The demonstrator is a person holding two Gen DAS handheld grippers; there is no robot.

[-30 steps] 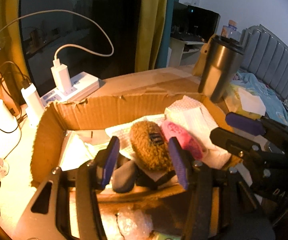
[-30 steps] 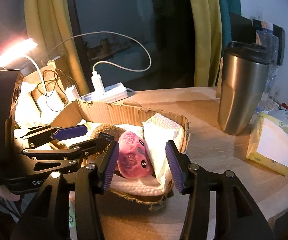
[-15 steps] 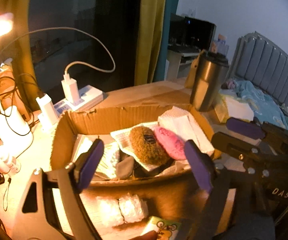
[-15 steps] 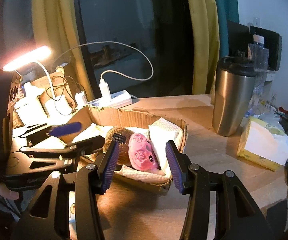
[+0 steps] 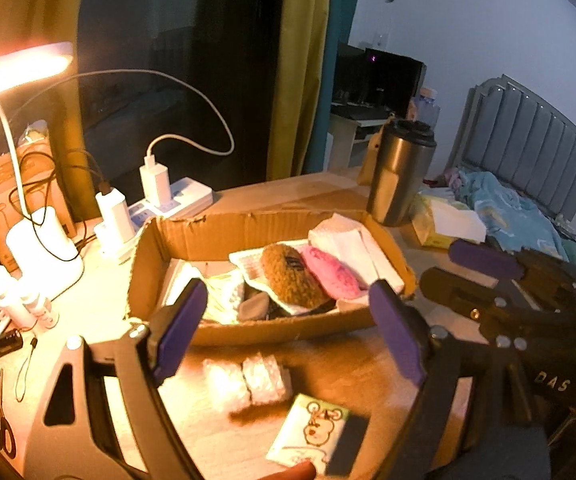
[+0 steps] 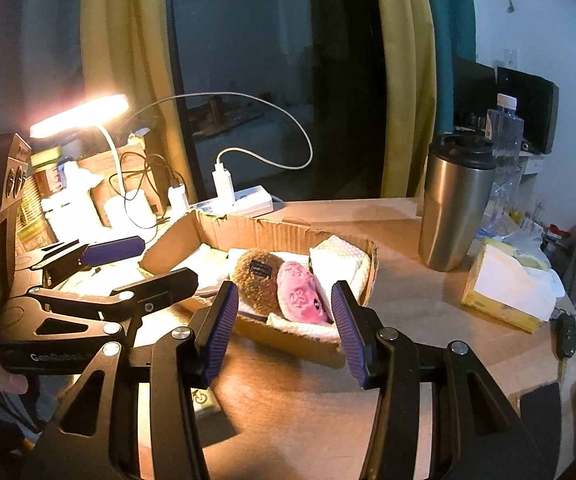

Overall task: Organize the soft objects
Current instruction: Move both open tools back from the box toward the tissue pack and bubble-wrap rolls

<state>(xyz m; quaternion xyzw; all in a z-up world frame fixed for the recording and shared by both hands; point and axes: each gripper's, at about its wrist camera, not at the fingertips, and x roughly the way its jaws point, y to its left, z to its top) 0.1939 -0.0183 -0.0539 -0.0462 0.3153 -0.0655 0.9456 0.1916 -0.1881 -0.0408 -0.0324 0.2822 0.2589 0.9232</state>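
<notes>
left gripper [image 5: 292,328] fingers spread wide, nothing between them, hovering over the counter [image 5: 328,364] just in front of the cardboard box [image 5: 247,232]. right gripper [image 6: 283,328] fingers also apart and empty, held low before the near right corner of the same box; in the left wrist view it shows at the right edge [image 5: 484,276]. in the box: brown plush toy [image 5: 290,276] lying beside and touching pink plush toy [image 5: 330,272], both on white quilted cloth [image 5: 348,240] that fills the right part of the box; a grey soft item [image 5: 253,306] sits lower, left of the brown one. on the counter outside the box, between the left fingers: bubble wrap wad [image 5: 247,376] and a small cartoon-printed packet [image 5: 312,432]. further out: steel tumbler [image 6: 454,204] upright beyond the box's right end, tissue box [image 6: 504,284] right of it, power strip [image 6: 239,200] with chargers behind the box, lit desk lamp [image 6: 79,114] at far left.
</notes>
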